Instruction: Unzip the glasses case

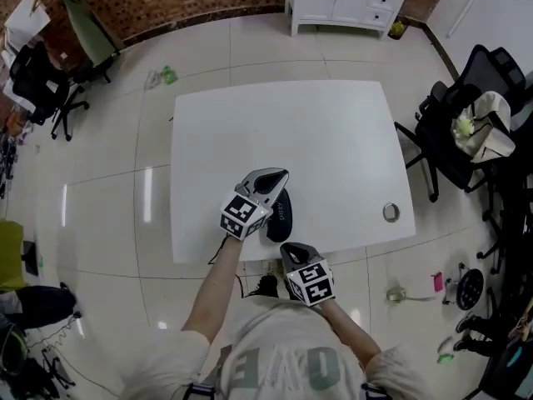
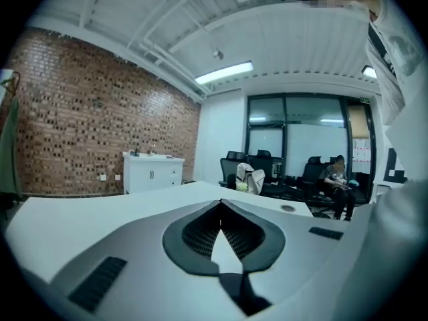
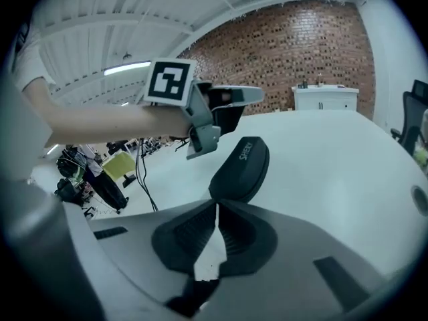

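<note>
The black glasses case (image 1: 280, 216) lies closed near the front edge of the white table (image 1: 275, 132). In the right gripper view the case (image 3: 241, 168) sits just beyond my jaws, with white lettering on its lid. My left gripper (image 1: 278, 176) hovers at the case's far left end, jaws shut on nothing; in the right gripper view the left gripper (image 3: 235, 97) shows above the tabletop. My right gripper (image 1: 291, 247) is at the table's front edge, just short of the case's near end, also shut and empty. The zipper is too small to make out.
A small grey ring (image 1: 391, 212) lies on the table at the front right. Black office chairs (image 1: 466, 132) stand to the right of the table. A white cabinet (image 1: 346, 0) stands against the far brick wall, and another chair (image 1: 50, 82) is at the far left.
</note>
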`<state>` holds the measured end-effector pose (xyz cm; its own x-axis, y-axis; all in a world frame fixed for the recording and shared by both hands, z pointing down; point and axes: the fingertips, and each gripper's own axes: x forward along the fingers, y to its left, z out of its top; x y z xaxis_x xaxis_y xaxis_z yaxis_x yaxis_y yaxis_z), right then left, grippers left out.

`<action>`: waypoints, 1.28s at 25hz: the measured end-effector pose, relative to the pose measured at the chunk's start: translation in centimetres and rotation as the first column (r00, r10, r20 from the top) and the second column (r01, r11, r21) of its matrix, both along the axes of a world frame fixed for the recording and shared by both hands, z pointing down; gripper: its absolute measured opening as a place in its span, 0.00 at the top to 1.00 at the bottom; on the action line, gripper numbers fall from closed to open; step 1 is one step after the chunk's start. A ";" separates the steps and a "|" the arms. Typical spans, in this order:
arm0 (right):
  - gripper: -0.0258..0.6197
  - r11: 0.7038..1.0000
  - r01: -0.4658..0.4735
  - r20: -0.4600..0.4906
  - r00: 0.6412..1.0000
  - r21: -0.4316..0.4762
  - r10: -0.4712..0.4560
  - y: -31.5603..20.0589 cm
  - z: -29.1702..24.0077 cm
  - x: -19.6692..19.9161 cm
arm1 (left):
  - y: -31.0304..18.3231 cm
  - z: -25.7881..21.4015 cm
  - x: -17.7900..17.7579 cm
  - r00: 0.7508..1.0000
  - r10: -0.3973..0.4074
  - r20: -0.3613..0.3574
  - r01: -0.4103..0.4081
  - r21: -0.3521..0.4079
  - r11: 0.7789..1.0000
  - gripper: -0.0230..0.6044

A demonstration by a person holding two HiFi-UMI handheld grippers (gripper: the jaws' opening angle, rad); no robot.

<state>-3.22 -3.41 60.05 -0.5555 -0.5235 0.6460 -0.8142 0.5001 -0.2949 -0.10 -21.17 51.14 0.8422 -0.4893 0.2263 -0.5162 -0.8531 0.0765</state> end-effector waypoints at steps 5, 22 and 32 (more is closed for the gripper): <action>0.96 0.997 0.049 0.014 0.999 -0.067 -0.048 0.6 1.7 -1.1 | -1.0 3.8 1.2 0.997 0.053 0.063 -0.047 -0.091 0.995 0.96; 0.96 0.989 -0.148 -0.111 0.983 0.008 0.148 -6.0 2.3 6.9 | 3.3 6.4 -1.9 0.994 0.031 0.105 -0.013 -0.167 0.986 0.96; 0.96 0.968 -0.211 -0.179 0.956 0.140 0.234 -10.2 1.7 10.0 | 2.1 6.6 -1.8 0.985 -0.074 0.154 0.100 -0.166 0.981 0.97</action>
